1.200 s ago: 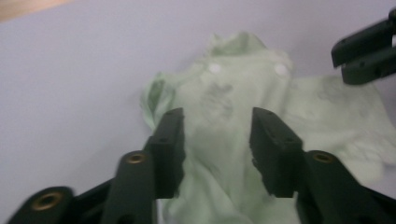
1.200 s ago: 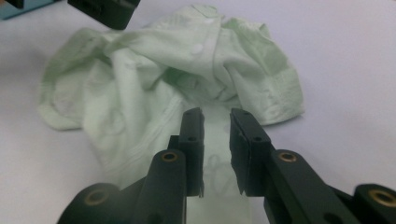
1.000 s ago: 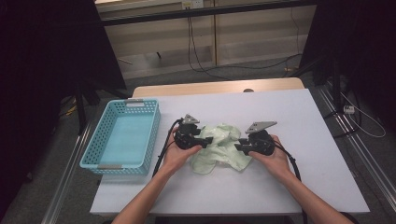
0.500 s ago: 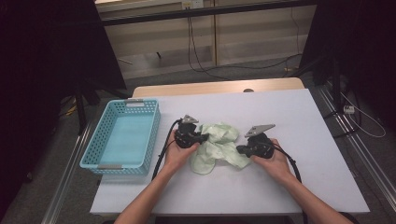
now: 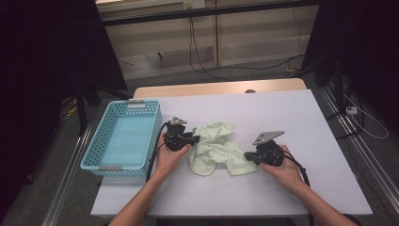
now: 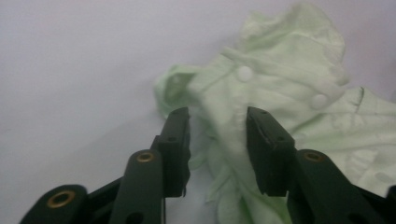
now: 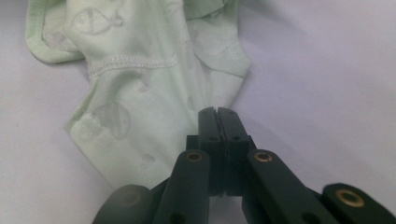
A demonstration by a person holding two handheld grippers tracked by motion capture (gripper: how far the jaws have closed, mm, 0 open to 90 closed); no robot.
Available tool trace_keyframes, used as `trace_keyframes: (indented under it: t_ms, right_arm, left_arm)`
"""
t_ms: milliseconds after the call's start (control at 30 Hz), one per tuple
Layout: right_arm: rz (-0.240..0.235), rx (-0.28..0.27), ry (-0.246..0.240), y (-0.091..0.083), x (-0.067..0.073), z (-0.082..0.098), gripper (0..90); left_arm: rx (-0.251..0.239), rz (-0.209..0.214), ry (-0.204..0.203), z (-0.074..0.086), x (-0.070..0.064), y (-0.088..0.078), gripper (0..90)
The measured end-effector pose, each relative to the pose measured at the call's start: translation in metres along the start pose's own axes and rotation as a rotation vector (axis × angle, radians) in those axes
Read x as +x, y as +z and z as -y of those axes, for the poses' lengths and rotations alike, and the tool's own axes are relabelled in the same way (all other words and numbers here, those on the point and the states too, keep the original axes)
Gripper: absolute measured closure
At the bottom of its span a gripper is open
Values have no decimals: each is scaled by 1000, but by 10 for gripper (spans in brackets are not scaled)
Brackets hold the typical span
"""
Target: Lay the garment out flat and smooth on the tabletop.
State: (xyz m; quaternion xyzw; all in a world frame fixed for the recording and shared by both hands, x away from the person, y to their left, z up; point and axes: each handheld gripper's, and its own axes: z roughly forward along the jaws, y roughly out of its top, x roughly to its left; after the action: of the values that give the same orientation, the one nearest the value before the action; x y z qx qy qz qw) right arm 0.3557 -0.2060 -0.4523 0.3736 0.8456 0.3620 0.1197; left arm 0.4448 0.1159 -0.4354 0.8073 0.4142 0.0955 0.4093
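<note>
Our left gripper [image 6: 217, 140] has just been opening its fingers [image 6: 177, 140], now loosely astride the baby garment [image 5: 216, 148]'s snap placket. Our right gripper [image 7: 217, 116] pinches its hem in fully closed fingers. It seems light, limp cotton, best taken by seams.

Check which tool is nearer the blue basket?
Left. The left tool sits just right of the blue basket, at the green garment's left edge. The right tool is beyond the garment, at its far right corner.
</note>
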Motion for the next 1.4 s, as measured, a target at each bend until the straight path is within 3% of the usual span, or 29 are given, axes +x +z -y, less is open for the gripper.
trace_keyframes:
  t_ms: [100, 233, 367, 500, 533, 667, 733, 767, 867, 967, 1067, 1333, 1400]
  right_arm:
    - [4, -8, 10, -1, -2, 1, 900]
    - [10, -17, 17, 1, -4, 1, 900]
    - [25, -26, 20, 0, -5, 0, 899]
    - [30, -31, 29, -1, -8, 1, 899]
    - [27, -31, 28, -1, -9, 1, 900]
    - [31, -22, 24, 2, -9, 2, 900]
    - [30, -19, 26, 2, -9, 2, 899]
    - [30, -17, 26, 2, -9, 2, 900]
    - [28, -23, 30, 2, -9, 2, 899]
    - [25, -23, 31, 2, -10, 2, 900]
    - [22, -27, 33, 2, -10, 1, 899]
    - [0, -46, 33, -6, -11, 1, 899]
    - [-4, -49, 34, -10, -12, 1, 900]
  left_arm:
    - [-26, 22, 36, 1, 0, -13, 576]
    - [14, 100, 151, 11, -10, -17, 559]
    - [66, 98, 201, 16, -17, -4, 404]
    - [120, 81, 252, 20, -24, 10, 370]
    - [125, 62, 294, 22, -27, 11, 352]
    - [134, 50, 282, 21, -29, 11, 366]
    - [136, 46, 298, 21, -30, 7, 525]
    - [140, 58, 317, 22, -30, 4, 689]
    - [146, 72, 294, 23, -27, 0, 817]
    - [147, 71, 302, 25, -32, -3, 850]
    - [153, 127, 276, 26, -39, -5, 859]
    - [150, 201, 297, 29, -62, -9, 860]
    - [142, 235, 280, 28, -67, -12, 860]
